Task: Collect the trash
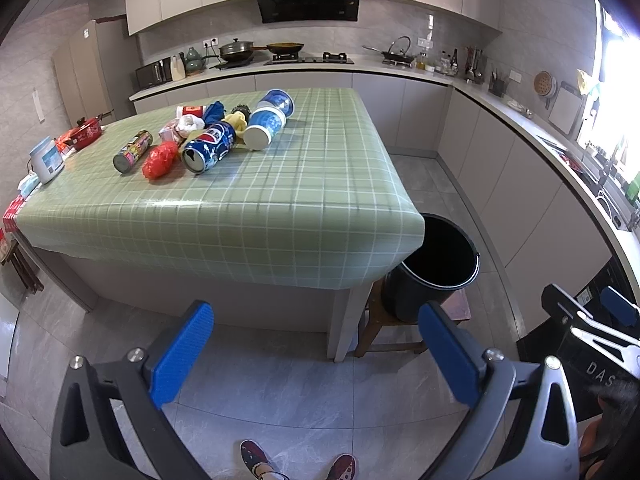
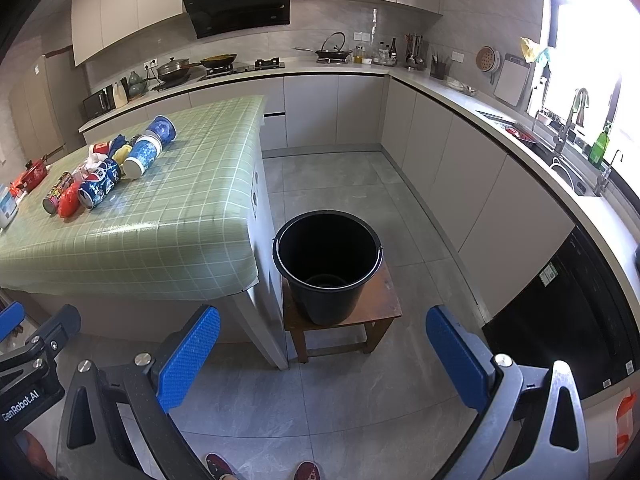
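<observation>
Green checked cloth covers the tabletop where we see the trash heaped, a Pepsi can, a red crumpled wrapper and two blue paper cups, while both our left tongs and right tongs hang spread apart and holding nothing, well short of it, near the black bucket on its wooden stool.

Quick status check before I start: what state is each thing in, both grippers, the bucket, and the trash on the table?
Left hand-held gripper: open, empty.
Right hand-held gripper: open, empty.
Black plastic bucket: upright on the wooden stool, empty.
Blue Pepsi can: lying on its side.
Blue-and-white paper cups: lying down.
Red crumpled wrapper: on the green checked tablecloth.
</observation>
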`<state>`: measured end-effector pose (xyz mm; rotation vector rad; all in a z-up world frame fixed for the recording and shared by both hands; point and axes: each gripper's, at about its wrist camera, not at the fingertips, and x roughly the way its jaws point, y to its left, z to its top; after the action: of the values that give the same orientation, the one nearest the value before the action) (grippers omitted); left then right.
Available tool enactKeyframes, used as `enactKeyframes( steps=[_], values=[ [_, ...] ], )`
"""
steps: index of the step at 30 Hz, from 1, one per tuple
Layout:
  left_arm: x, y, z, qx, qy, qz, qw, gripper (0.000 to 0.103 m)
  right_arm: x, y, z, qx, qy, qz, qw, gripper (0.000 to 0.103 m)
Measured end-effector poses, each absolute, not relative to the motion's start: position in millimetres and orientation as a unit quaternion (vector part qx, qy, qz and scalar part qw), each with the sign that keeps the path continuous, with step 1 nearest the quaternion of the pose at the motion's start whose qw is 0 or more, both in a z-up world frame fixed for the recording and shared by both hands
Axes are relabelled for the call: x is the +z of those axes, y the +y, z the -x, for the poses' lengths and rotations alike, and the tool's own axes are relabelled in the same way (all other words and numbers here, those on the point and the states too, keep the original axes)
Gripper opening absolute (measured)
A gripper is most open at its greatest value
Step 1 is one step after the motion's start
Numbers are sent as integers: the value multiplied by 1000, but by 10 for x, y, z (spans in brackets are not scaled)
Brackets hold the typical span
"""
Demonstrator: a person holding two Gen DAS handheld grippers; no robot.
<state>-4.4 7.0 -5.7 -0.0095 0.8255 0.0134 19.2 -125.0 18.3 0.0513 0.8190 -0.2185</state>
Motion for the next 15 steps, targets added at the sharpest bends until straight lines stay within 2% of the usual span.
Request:
enactKeyframes(
  steps=[15],
  values=[
    [-41, 198, 4, 15, 399, 8, 917, 103, 205, -1174, -223, -96, 392, -24, 914, 103]
  ],
)
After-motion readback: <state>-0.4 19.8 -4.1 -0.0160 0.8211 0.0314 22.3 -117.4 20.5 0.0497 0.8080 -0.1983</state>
